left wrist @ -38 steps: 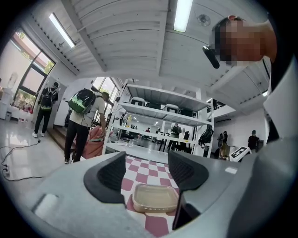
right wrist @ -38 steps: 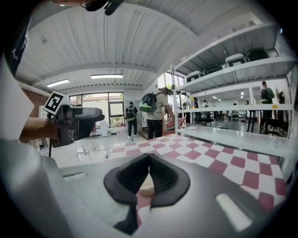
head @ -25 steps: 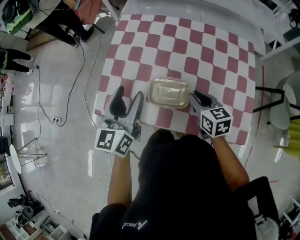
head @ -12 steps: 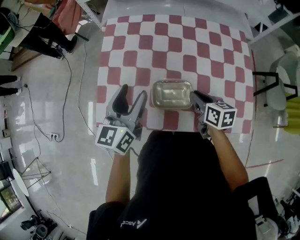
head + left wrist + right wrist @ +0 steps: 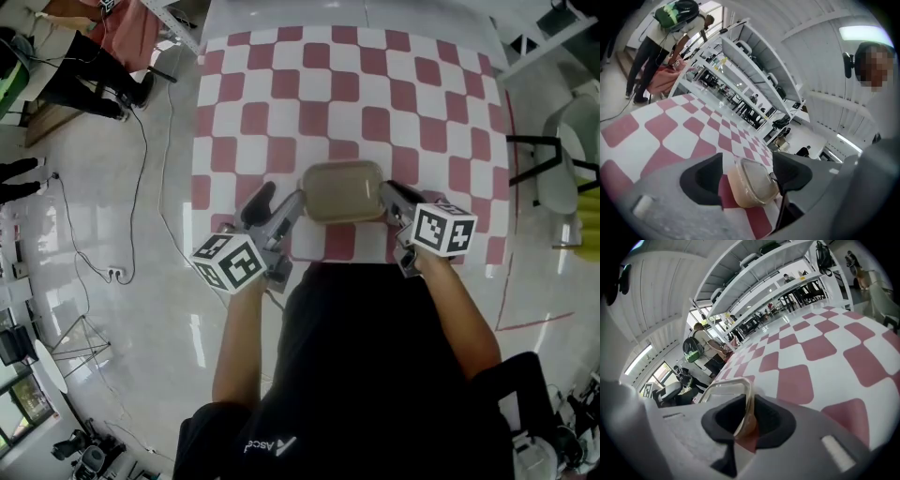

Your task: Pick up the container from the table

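A beige rectangular container [image 5: 342, 191] with a clear lid stands near the front edge of the red-and-white chequered table [image 5: 347, 84]. My right gripper [image 5: 386, 195] is at its right end. In the right gripper view the jaws have just been closing, and the right gripper [image 5: 745, 416] is shut with the container's rim [image 5: 740, 394] pinched between the dark pads. My left gripper [image 5: 279, 201] is at the container's left end. Its jaws have just been opening, and the left gripper [image 5: 745, 176] stands open, the container [image 5: 752, 185] lying between its pads without touching them.
People stand on the floor at the upper left [image 5: 84, 66], with cables [image 5: 141, 187] trailing beside the table. A chair [image 5: 562, 178] is off the table's right side. Shelving [image 5: 754, 277] lines the far wall.
The left gripper has dropped and swung right to the container's left end, rolling as it went. The right gripper's jaws have closed on the container's right rim.
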`<state>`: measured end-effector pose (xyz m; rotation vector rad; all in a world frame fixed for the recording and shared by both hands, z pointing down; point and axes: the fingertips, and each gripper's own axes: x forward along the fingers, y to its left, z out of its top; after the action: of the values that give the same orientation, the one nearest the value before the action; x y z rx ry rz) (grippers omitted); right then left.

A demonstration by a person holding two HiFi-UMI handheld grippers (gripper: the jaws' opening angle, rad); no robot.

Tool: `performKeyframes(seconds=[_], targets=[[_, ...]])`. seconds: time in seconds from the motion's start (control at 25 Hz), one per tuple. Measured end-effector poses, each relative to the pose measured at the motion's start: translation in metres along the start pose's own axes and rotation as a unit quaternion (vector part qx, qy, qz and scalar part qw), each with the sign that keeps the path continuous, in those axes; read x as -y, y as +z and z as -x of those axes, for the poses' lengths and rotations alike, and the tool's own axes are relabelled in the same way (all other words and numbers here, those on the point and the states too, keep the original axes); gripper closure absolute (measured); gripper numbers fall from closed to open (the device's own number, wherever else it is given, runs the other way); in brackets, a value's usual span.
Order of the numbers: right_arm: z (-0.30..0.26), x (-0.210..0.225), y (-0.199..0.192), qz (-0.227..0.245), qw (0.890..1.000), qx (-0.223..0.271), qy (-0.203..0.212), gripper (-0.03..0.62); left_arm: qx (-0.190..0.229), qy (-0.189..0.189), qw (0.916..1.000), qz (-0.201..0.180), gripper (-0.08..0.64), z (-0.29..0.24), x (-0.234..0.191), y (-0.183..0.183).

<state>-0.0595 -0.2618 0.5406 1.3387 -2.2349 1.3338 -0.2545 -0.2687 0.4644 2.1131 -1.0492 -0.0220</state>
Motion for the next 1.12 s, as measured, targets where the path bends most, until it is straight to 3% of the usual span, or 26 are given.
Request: performKeyframes(seconds=[0.36, 0.6, 0.88, 0.96, 1.12], targets=[[0.000, 0.002, 0.002, -0.010, 1.000, 0.001, 0.021, 0.532, -0.115, -0.030, 0.9879, 0.099, 0.213, -0.026, -0.011, -0.049], [0.000, 0.004, 0.003, -0.022, 0.999, 0.004, 0.030, 0.534, -0.165, -0.088, 0.9682, 0.166, 0.210, -0.036, 0.003, -0.073], [-0.001, 0.002, 0.004, -0.013, 0.999, 0.002, 0.037, 0.535, -0.188, -0.096, 0.9621, 0.173, 0.220, -0.047, 0.007, -0.083], [-0.001, 0.001, 0.003, -0.007, 0.999, 0.001, 0.038, 0.535, -0.186, -0.090, 0.9616, 0.181, 0.290, -0.047, 0.004, -0.084], [-0.001, -0.001, 0.003, 0.007, 0.999, -0.001, 0.039, 0.532, -0.175, -0.088, 0.9594, 0.203, 0.310, -0.047, 0.001, -0.082]])
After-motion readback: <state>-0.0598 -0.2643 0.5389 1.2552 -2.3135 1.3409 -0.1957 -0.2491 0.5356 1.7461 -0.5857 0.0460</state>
